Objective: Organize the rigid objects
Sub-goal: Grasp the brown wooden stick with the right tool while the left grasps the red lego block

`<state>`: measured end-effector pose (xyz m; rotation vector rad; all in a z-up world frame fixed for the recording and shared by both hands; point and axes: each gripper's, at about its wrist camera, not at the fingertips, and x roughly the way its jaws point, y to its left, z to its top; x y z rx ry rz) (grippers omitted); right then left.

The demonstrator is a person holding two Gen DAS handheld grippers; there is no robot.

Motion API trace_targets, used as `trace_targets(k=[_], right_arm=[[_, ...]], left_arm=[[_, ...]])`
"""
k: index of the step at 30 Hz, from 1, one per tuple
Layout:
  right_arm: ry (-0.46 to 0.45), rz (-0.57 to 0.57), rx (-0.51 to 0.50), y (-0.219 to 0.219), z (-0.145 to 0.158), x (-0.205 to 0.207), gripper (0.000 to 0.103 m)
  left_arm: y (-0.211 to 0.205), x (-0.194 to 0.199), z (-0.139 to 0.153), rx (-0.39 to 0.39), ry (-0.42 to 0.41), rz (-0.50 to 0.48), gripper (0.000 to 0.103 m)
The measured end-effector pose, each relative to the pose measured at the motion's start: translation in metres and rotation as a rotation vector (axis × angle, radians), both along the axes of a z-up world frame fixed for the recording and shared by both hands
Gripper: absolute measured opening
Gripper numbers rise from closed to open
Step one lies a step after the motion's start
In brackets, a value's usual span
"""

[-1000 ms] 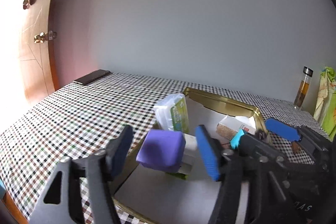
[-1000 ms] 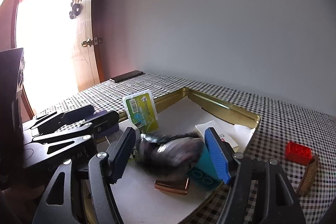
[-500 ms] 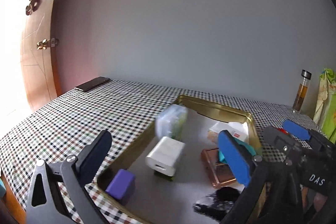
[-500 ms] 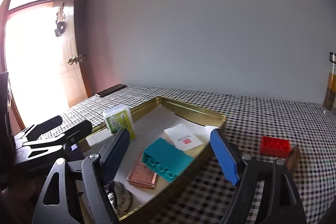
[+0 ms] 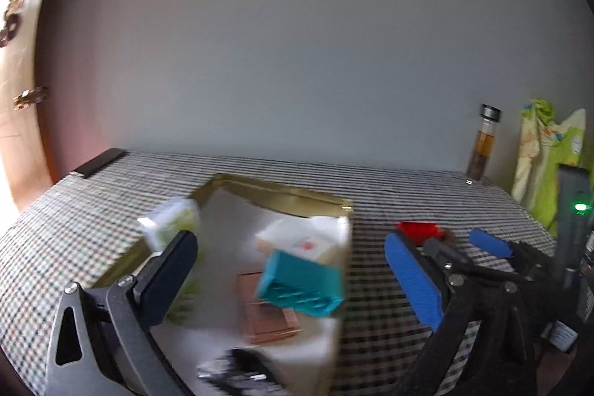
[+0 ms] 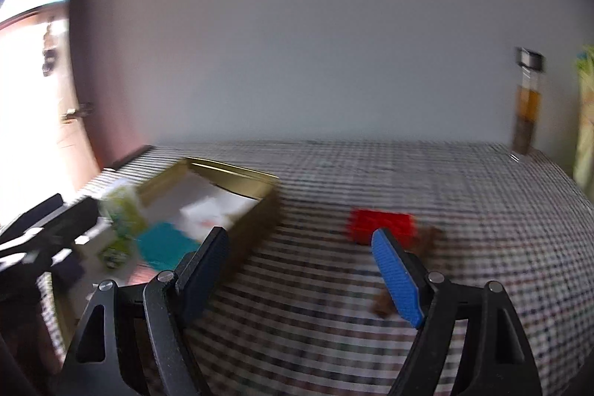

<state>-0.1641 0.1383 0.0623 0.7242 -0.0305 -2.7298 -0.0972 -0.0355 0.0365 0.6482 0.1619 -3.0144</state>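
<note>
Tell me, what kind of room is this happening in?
Probably a room in someone's home: a table under a checked cloth, a wooden door with brass fittings on the left, and a drink bottle standing by the plain wall.

- A plain pale grey wall (image 5: 297,43) is filling most of what I am seeing, bare and evenly lit.
- To my left, a wooden door (image 5: 18,121) with brass fittings is glowing warm, and strong daylight (image 6: 33,106) is pouring in beside it, washing that side out.
- The surface (image 5: 260,169) is lying under a small-checked cloth, running back until it is touching the wall.
- At the far right of the surface, a tall clear bottle (image 5: 484,143) with amber liquid is standing upright near the wall.
- Beside that bottle, a green and yellow bag (image 5: 545,151) is sitting at the surface's far right.
</note>
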Motion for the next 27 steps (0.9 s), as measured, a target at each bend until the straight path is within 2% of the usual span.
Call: trace_targets(k=[4, 9, 12, 15, 17, 19, 21, 25, 27], right_arm=[[-0.080, -0.108, 0.021, 0.029, -0.009, -0.019, 0.081], [-0.140, -0.155, 0.041, 0.042, -0.016, -0.038, 0.081], [-0.190, -0.162, 0.069, 0.040, -0.022, -0.049, 0.081], [-0.242, -0.159, 0.078, 0.038, -0.027, -0.061, 0.081], [-0.270, -0.153, 0.094, 0.035, -0.031, -0.066, 0.072], [-0.304, -0.139, 0.098, 0.036, -0.035, -0.072, 0.038], [-0.328, -0.119, 0.086, 0.040, -0.038, -0.077, 0.025], [-0.292, -0.131, 0.085, 0.052, -0.034, -0.071, 0.018], [-0.286, -0.151, 0.085, 0.065, -0.032, -0.070, 0.018]], left_arm=[[0.029, -0.018, -0.005, -0.016, -0.035, -0.045, 0.103], [0.046, -0.041, -0.009, -0.033, -0.078, -0.059, 0.103], [0.048, -0.051, -0.010, -0.020, -0.121, -0.052, 0.103], [0.049, -0.053, -0.010, 0.027, -0.132, -0.074, 0.103], [0.053, -0.058, -0.013, 0.016, -0.143, -0.071, 0.103], [0.058, -0.065, -0.017, 0.013, -0.167, -0.064, 0.103], [0.059, -0.069, -0.020, 0.034, -0.180, -0.068, 0.103], [0.071, -0.077, -0.022, 0.029, -0.193, -0.064, 0.103], [0.082, -0.082, -0.024, 0.009, -0.201, -0.072, 0.103]])
